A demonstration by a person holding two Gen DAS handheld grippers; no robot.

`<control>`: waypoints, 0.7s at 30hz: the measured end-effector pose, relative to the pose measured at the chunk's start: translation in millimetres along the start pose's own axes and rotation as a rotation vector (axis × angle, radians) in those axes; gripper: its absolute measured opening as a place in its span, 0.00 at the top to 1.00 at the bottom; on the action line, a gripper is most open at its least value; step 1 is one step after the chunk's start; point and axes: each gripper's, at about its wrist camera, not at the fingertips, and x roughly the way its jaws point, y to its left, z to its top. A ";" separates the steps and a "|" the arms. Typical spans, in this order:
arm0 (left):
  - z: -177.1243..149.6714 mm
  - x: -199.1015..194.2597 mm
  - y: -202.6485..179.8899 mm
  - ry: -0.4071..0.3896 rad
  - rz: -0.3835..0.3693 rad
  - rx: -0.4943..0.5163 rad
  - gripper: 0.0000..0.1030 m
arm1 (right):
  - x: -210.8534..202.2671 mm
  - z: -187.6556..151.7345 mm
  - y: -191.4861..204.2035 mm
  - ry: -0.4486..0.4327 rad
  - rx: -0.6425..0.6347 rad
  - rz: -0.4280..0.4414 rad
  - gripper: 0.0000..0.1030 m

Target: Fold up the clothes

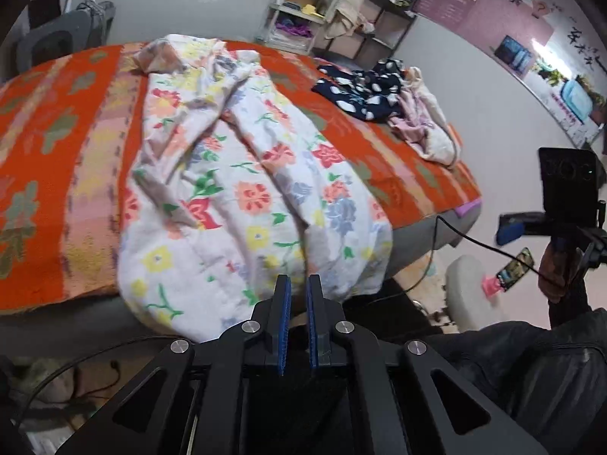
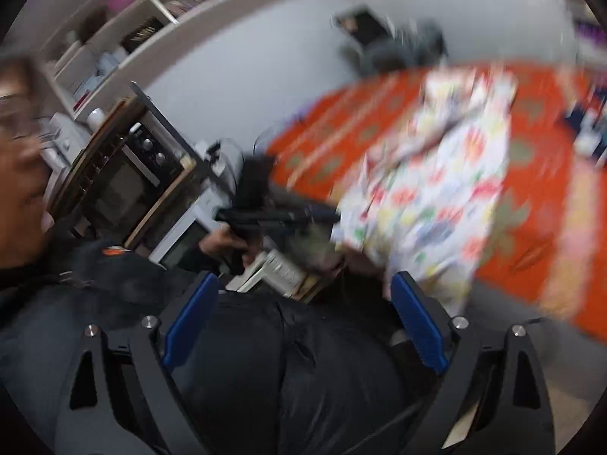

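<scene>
A white floral garment lies crumpled lengthwise on the orange patterned bed cover, its near end hanging over the bed's front edge. My left gripper sits at that hanging edge with its blue pads close together; a fold of the cloth seems pinched between them. The garment also shows, blurred, in the right wrist view. My right gripper is wide open and empty, off the bed's right side, pointing back at the person's dark jacket. It shows in the left wrist view.
A navy spotted garment and a pale pink one lie at the bed's far right. Shelving stands behind the bed, a grey chair far left. A cable, a stool and a phone are to the right.
</scene>
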 end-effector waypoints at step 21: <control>-26.6 -28.7 85.7 -0.076 0.153 -0.180 0.93 | 247.7 42.3 -87.6 0.242 0.275 0.133 0.97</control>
